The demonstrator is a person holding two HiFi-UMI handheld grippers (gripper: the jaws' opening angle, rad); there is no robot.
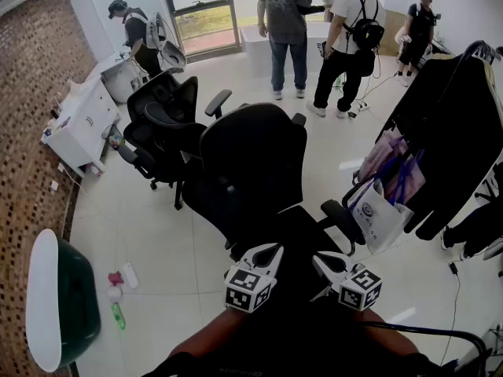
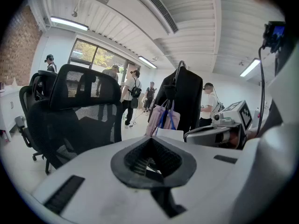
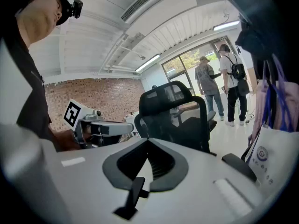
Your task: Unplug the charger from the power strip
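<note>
Low in the head view, side by side and slightly apart: left gripper (image 1: 266, 251) and right gripper (image 1: 324, 262), white moulded plastic, each with a black-and-white marker cube. In the left gripper view, black ribbed pads of the left gripper (image 2: 152, 161) pressed tip to tip, only a diamond-shaped hollow behind them, nothing held. In the right gripper view, the same for the right gripper (image 3: 147, 164): jaws fully together, empty.

Directly ahead of both, blocking the way: a black office chair with mesh back and padded armrests (image 1: 251, 159), on the glossy pale tiled floor (image 1: 149, 234). Behind it, toward the floor's left edge, a second black swivel chair (image 1: 161, 120) on castors. Along that left edge, a rough red-brick wall (image 1: 27, 100) with a white boxy cabinet (image 1: 82, 124) against it. Near the floor's near-left corner, a dark green rounded shell with a white rim (image 1: 63, 301), and just beside it small litter, among it a green plastic bottle (image 1: 118, 315). At the right edge, a rack of black hanging garments (image 1: 456, 116), with pink and purple cloth bags and a white printed tote bag (image 1: 381, 217) under them. At the far edge, by the glass door (image 1: 206, 14), several standing people (image 1: 283, 30).

Charger and power strip: not to be made out in any view; only a thin dark cable (image 1: 454, 305) lying on the floor by the right edge.
</note>
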